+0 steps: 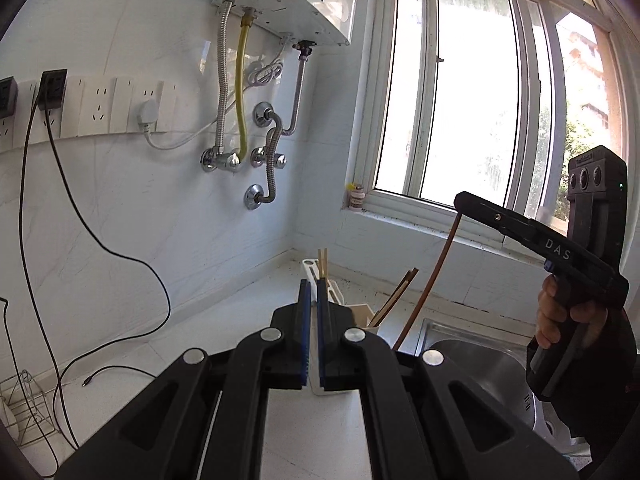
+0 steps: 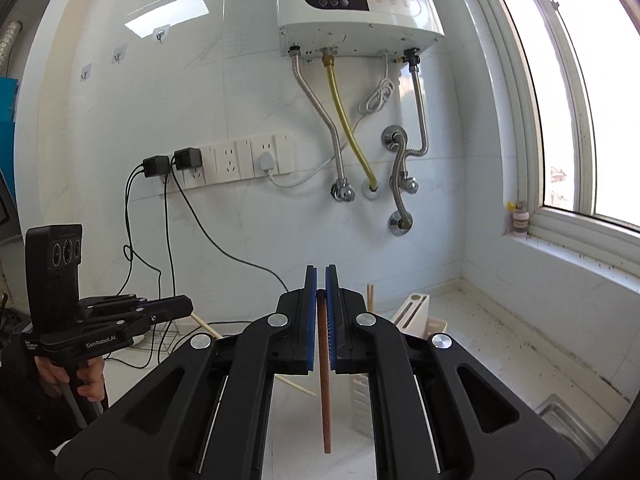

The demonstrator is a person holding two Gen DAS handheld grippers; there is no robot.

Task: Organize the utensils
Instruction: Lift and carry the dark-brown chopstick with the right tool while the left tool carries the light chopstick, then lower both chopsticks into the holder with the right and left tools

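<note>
My left gripper [image 1: 313, 285] is shut on a pale wooden chopstick [image 2: 206, 326] that slants down from its tip; the right wrist view shows this gripper [image 2: 188, 305] at the left, held by a hand. My right gripper [image 2: 320, 270] is shut on a brown chopstick [image 2: 325, 392] that hangs straight down between its blue pads. In the left wrist view the right gripper [image 1: 461, 199] is high on the right, with the brown chopstick [image 1: 432, 276] dangling over the counter. A white utensil holder [image 1: 362, 314] stands below, holding pale chopsticks [image 1: 322, 264] and brown ones [image 1: 398, 294].
A steel sink [image 1: 472, 356] lies right of the holder. The water heater [image 2: 360, 4], its hoses [image 2: 356, 148] and sockets with black cables [image 2: 172, 216] cover the wall. A wire rack [image 1: 24, 408] sits at the left. A small bottle [image 2: 520, 218] is on the window sill.
</note>
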